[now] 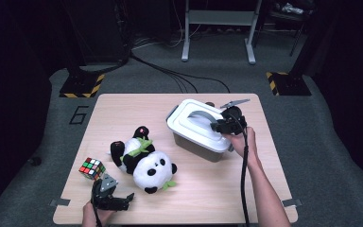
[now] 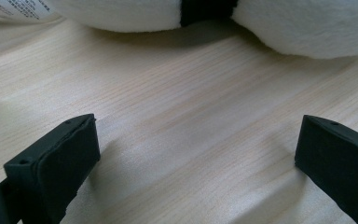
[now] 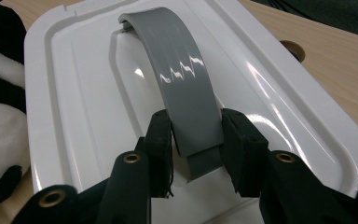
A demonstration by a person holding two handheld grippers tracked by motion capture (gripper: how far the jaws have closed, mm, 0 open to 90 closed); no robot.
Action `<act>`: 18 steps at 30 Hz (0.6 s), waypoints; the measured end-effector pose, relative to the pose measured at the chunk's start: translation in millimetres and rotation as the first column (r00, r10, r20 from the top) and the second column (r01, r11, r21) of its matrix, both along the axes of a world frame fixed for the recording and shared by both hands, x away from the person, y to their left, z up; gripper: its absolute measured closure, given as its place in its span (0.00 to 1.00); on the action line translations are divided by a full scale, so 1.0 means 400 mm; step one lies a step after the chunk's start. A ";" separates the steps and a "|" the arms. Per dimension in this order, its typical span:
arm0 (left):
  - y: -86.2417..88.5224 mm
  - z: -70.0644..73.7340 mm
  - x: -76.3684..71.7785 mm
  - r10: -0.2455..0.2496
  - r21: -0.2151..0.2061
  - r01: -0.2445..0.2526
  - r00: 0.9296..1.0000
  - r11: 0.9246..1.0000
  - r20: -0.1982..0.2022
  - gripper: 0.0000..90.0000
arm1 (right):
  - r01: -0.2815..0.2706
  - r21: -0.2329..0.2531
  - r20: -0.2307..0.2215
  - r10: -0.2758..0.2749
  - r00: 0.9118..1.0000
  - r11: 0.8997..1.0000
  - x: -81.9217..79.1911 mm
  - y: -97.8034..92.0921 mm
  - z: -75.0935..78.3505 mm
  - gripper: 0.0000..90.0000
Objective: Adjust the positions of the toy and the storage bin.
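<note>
A grey box with a white lid (image 1: 196, 124) stands at the table's right middle. My right gripper (image 1: 219, 126) is shut on the lid's grey handle (image 3: 179, 79), near its end; both jaws press the handle's sides. A plush panda (image 1: 144, 161) lies at the table's centre left, and its white fur (image 2: 303, 23) fills the top of the left gripper view. My left gripper (image 1: 118, 202) rests open near the front edge, below the panda, with bare wood between its jaws. A Rubik's cube (image 1: 92, 168) sits left of the panda.
The wooden table (image 1: 208, 189) has free room at the front right and back left. A round hole (image 3: 292, 48) in the tabletop lies beyond the lid. Cables and stand legs are on the floor behind the table.
</note>
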State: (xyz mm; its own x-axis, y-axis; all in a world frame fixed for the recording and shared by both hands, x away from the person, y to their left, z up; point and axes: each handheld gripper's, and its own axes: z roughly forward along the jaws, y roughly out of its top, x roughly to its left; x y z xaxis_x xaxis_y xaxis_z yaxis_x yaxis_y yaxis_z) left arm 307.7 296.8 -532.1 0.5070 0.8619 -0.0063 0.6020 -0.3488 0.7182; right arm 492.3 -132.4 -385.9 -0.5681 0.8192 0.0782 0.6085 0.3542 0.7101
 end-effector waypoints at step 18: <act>0.001 0.001 0.000 -0.004 0.001 0.004 1.000 1.000 -0.006 0.00 | 0.068 -0.010 -0.036 -0.069 0.997 0.998 -0.040 0.073 0.009 0.71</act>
State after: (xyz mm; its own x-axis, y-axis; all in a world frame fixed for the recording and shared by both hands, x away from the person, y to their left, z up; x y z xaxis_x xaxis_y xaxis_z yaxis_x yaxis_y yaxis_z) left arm 307.6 297.1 -531.6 0.5106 0.8598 -0.0082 0.6050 -0.3524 0.7140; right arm 476.3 -103.1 -382.4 -0.5077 0.8568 0.0901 0.6567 0.3172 0.6842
